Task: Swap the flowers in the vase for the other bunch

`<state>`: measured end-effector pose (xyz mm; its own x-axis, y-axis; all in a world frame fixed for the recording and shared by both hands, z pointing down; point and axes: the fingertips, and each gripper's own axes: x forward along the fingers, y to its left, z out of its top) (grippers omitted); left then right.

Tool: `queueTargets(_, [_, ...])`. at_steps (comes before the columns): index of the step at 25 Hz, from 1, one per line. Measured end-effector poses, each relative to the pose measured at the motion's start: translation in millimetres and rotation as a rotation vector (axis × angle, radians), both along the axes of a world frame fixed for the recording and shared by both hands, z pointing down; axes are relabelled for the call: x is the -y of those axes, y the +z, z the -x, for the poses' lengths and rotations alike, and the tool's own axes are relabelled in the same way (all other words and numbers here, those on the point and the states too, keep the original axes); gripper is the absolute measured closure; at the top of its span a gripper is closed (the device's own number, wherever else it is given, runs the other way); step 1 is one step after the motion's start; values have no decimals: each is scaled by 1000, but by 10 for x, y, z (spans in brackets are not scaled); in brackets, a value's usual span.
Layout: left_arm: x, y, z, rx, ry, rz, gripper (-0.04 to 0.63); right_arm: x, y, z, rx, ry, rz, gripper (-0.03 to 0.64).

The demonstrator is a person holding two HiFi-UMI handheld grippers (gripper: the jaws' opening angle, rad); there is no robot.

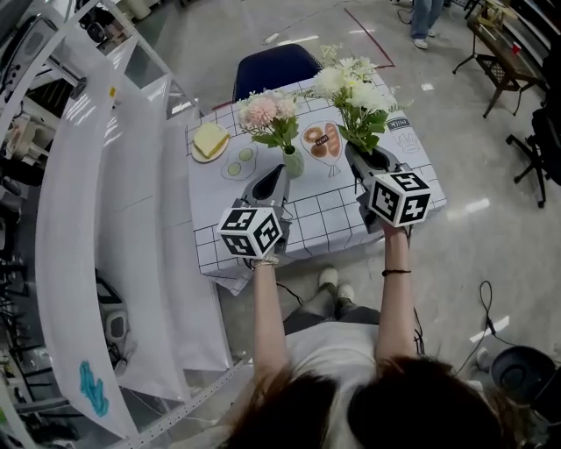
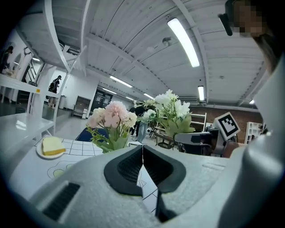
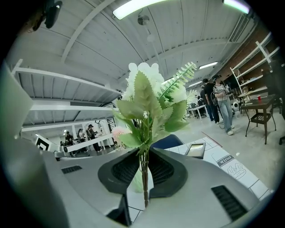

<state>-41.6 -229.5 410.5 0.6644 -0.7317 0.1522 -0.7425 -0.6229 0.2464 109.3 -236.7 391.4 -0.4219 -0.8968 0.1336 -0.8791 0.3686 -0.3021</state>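
Observation:
A pink bunch (image 1: 270,111) stands upright in a small green vase (image 1: 294,162) near the middle of the checked table (image 1: 326,217). My left gripper (image 1: 278,178) is just in front of the vase, shut with nothing between its jaws. In the left gripper view the pink bunch (image 2: 111,121) rises right beyond the left gripper (image 2: 142,150). My right gripper (image 1: 365,160) is shut on the stems of the white bunch (image 1: 352,91), held upright to the right of the vase. The stems (image 3: 143,176) are pinched in the right gripper (image 3: 143,165), under the white bunch's leaves (image 3: 147,100).
A plate with a yellow block (image 1: 209,140) sits at the table's far left. A blue chair (image 1: 276,68) stands behind the table. White shelving (image 1: 105,219) runs along the left. A small framed item (image 3: 196,150) lies on the cloth. A person (image 1: 425,22) stands far back.

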Motion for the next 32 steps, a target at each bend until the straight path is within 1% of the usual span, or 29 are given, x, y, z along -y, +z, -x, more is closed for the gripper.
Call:
queueTargets(6, [231,132,2,-10,3,27,583,150,142,0,-9,20,33,560])
queueTargets(12, [401,254,-39,-16,35,56,581,279,215,-13,-2,41,52,560])
queueTargets(21, [608,406,6,-4,57,82,581,451,270,-43,21,74,51,560])
queueTargets(26, [634,541,53,8,39,105,578,526,316,-62,29,70,59,560])
queueTargets(27, [639,565,59,8,32,109,573,537,330,-68,30,66,62,560])
queueTargets(30, [671,630,64,6,14,125,513,597,360,-90,25,50,74,560])
queueTargets(32, [690,681,70,1,-7,141,506,644,371,-106,20,36,82,560])
